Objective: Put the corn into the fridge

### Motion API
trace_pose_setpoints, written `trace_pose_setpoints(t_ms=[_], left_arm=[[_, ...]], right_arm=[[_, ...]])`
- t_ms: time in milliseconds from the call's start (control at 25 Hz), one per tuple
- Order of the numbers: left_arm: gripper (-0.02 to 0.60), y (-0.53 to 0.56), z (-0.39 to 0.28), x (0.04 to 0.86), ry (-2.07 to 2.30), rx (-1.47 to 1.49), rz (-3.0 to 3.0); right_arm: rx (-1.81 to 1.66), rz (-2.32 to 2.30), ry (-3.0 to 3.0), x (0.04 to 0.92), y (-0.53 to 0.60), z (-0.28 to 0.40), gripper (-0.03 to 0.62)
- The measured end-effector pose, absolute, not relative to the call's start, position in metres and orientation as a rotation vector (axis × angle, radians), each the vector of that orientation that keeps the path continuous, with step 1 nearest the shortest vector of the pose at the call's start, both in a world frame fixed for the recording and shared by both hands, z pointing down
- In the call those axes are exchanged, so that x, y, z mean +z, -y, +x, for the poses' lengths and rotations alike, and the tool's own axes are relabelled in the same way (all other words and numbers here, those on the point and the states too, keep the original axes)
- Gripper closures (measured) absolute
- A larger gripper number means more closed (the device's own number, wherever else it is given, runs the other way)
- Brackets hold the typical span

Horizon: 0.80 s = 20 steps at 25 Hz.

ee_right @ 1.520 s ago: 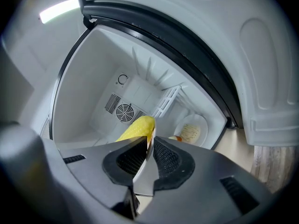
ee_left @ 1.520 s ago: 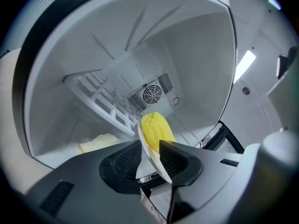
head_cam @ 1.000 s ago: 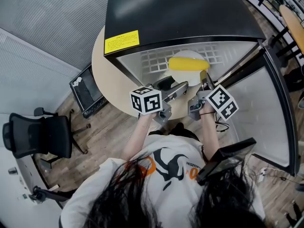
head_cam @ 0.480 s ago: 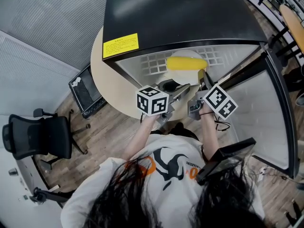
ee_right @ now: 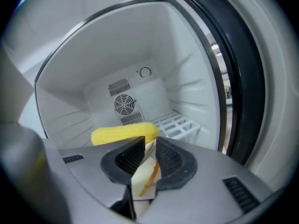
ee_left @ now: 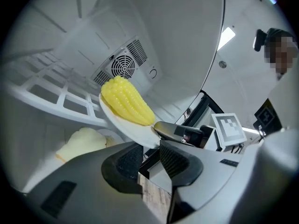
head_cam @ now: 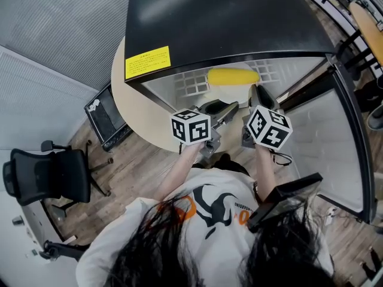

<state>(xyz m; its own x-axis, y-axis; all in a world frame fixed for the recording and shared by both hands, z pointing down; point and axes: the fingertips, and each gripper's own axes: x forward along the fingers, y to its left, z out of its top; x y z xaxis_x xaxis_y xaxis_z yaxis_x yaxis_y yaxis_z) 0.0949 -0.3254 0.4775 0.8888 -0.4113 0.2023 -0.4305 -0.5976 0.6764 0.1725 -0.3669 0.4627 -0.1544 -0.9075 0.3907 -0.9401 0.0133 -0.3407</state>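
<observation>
A yellow corn cob [head_cam: 232,76] lies on a white plate [ee_left: 131,129] just inside the open fridge, above its white wire shelf [head_cam: 191,82]. My right gripper [head_cam: 258,95] is shut on the plate's near rim; in its own view the plate [ee_right: 145,171] sits pinched between the pads, with the corn [ee_right: 124,133] right behind them. My left gripper [head_cam: 226,109] hovers beside and below the plate. Its jaws have just been closing, and a narrow gap remains with nothing in it [ee_left: 148,148]. From there the corn [ee_left: 127,101] appears up and to the left.
The black-topped fridge [head_cam: 227,17] stands on a round table [head_cam: 128,100], its door [head_cam: 341,136] swung out at the right. A pale lump of food [ee_left: 81,141] lies under the shelf. An office chair [head_cam: 48,172] and a black box [head_cam: 108,115] stand on the floor at left.
The right gripper has rolled and carried the plate and corn a little further into the fridge. The left gripper's jaws have narrowed; it stayed in place.
</observation>
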Motion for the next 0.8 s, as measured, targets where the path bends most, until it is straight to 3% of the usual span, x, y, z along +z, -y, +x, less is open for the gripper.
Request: trace_pose_setpoints(t_ms=[160,800], left_arm=[[0.465,0.332,0.095,0.477,0.625,0.025,2.274],[0.482,0.36,0.096,0.477,0.735,-0.062,2.173]], right_arm=[[0.595,1.999,2.17,0.441,0.367,0.174,0.516],[0.782,1.94,2.19,0.456,0.357,0.171,0.516]])
